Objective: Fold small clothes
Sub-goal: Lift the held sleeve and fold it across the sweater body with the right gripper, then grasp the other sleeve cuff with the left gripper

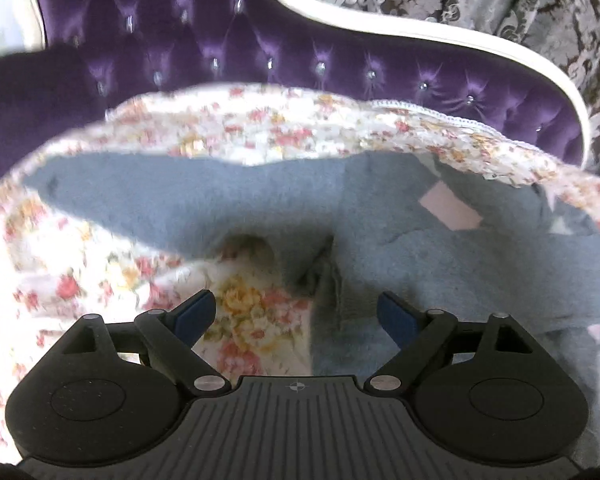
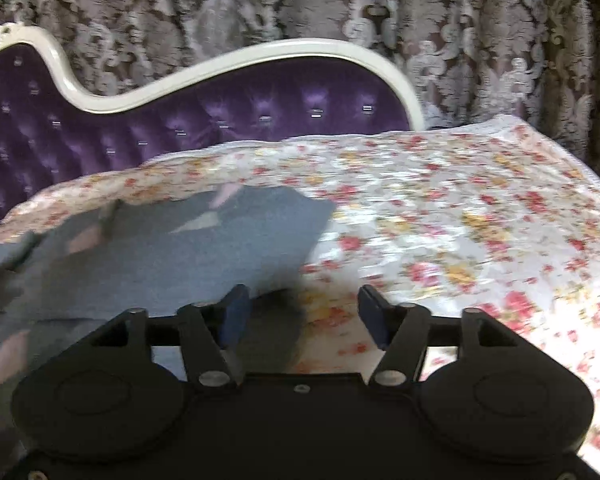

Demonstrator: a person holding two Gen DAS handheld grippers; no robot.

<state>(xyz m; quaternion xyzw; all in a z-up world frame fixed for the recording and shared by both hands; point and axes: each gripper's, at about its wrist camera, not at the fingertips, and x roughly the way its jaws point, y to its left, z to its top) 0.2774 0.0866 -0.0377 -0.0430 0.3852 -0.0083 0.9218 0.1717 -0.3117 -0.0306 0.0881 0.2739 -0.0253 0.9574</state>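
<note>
1. We see a small blue-grey fleece garment (image 1: 380, 216) lying on a floral bedcover (image 1: 80, 248), with pale pink patches on its fabric; one patch (image 1: 450, 206) shows clearly toward the right in the left wrist view.
2. In that view the garment spreads from a long tapering part at the upper left, across the middle, down to the lower right, with a rumpled fold near the centre.
3. Our left gripper (image 1: 296, 318) hangs above the bedcover with its jaws wide apart and nothing pinched between them. Its left pad is over the flowers, its right pad over the fleece, and the garment's edge runs between the two.
4. In the right wrist view the same garment (image 2: 160, 256) lies to the left, while the bedcover (image 2: 460, 220) fills the right side.
5. Our right gripper (image 2: 300, 316) also stands with its jaws apart and empty. Its left pad sits by the garment's near edge; the picture is smeared there, so we cannot tell whether pad and cloth touch.
6. Behind the bed stands a purple tufted headboard (image 1: 220, 40) with a white curved frame (image 2: 260, 56).
7. A grey damask curtain (image 2: 340, 8) hangs beyond it.
</note>
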